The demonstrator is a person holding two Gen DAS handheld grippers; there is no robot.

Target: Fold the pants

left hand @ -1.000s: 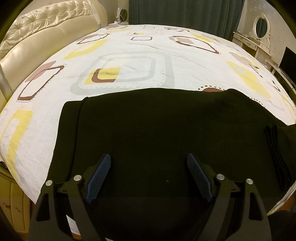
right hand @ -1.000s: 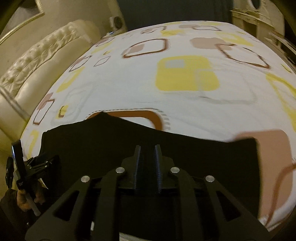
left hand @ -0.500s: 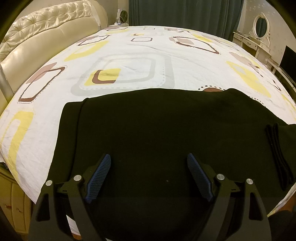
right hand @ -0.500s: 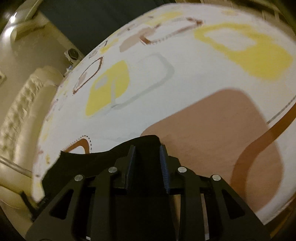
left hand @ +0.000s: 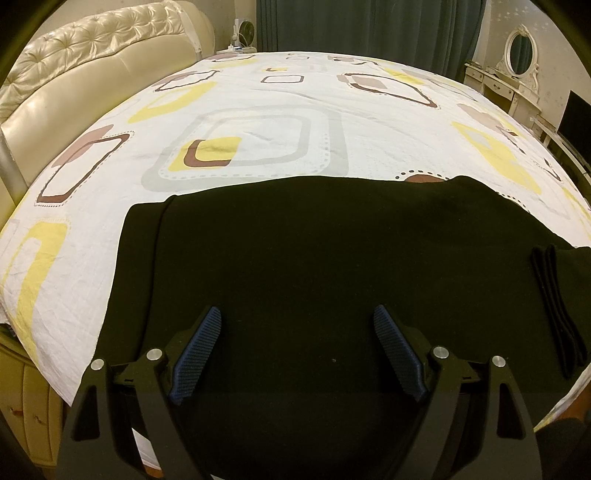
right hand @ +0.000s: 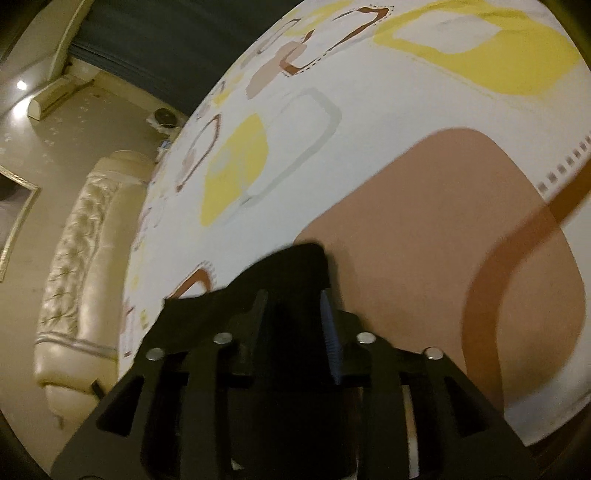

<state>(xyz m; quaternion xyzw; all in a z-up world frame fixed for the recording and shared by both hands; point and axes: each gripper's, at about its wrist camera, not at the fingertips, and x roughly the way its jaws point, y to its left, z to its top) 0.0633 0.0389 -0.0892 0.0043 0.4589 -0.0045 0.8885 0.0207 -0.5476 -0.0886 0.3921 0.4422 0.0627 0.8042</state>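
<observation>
**Over the Bed: Gripper Status During Pants Fold**

Over the near edge of the bed, the left gripper (left hand: 297, 332) was held with its jaws spread wide. Its blue ribbed pads (left hand: 195, 356) stood well apart, one on each side, and nothing lay between them. The pads hovered above the black pants (left hand: 332, 251); contact with the cloth could not be confirmed from the left wrist view.

The pants lay flat across the near part of the patterned bedsheet (left hand: 258, 110). A second layer edge showed along the left side of the garment. At the right side, a ribbed doubled band of the same black cloth (left hand: 554, 295) was visible, lifted toward the frame edge.

The right gripper (right hand: 293, 310) was pressed together on a fold of the pants (right hand: 306, 258). Black cloth filled the narrow gap between the fingers (right hand: 328, 321) and projected past the tips as a rounded corner. That corner hung above a tan patch of the bedsheet (right hand: 406, 229). The right wrist view was tilted and slightly blurred.

Surroundings recorded:
- A cream tufted headboard (left hand: 92, 74) stood along the left side of the bed.
- Dark green curtains (left hand: 369, 29) hung behind the far edge.
- A white dressing table with an oval mirror (left hand: 522, 55) stood at the far right.

No brand, label or legible writing was visible on the grippers, the pants or the bedsheet.
</observation>
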